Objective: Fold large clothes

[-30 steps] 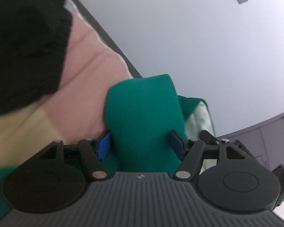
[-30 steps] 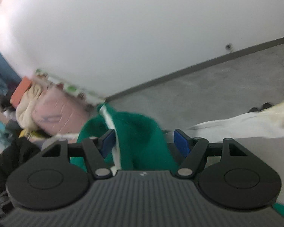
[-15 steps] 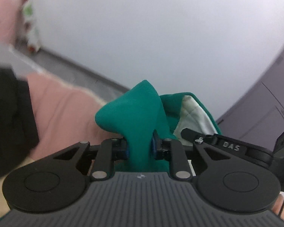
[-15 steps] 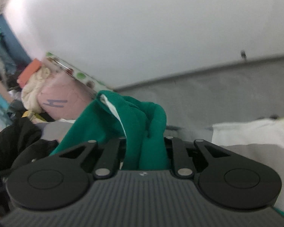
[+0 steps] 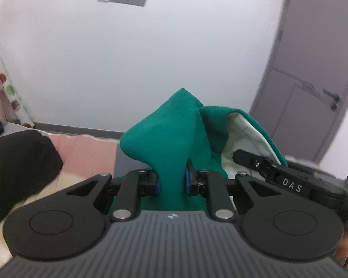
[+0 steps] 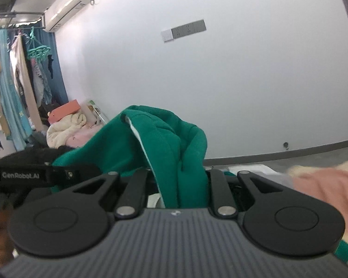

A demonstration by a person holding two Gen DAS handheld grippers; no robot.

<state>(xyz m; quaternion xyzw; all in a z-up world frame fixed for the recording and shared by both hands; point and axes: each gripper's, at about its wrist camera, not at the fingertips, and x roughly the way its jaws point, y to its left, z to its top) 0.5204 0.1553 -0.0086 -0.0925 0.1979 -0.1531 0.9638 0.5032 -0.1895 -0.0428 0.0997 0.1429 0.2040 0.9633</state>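
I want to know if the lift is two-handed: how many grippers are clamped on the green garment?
2. The left gripper pinches a bunched fold of the green garment; the right gripper is shut on another thick fold of it.

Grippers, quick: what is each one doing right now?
Left gripper: shut on the green garment.
Right gripper: shut on the green garment.

The garment [image 5: 174,129] is green knit cloth, soft and matt, with a pale smooth lining [image 5: 246,134]; in the right view its green cloth [image 6: 174,143] looks fleecy. Each tool [image 5: 171,180] [image 6: 177,180] is matt black plastic with a ribbed grey body and bright metal pins. The wall [image 5: 150,58] is smooth, matt white. The door [image 5: 313,69] is smooth grey.
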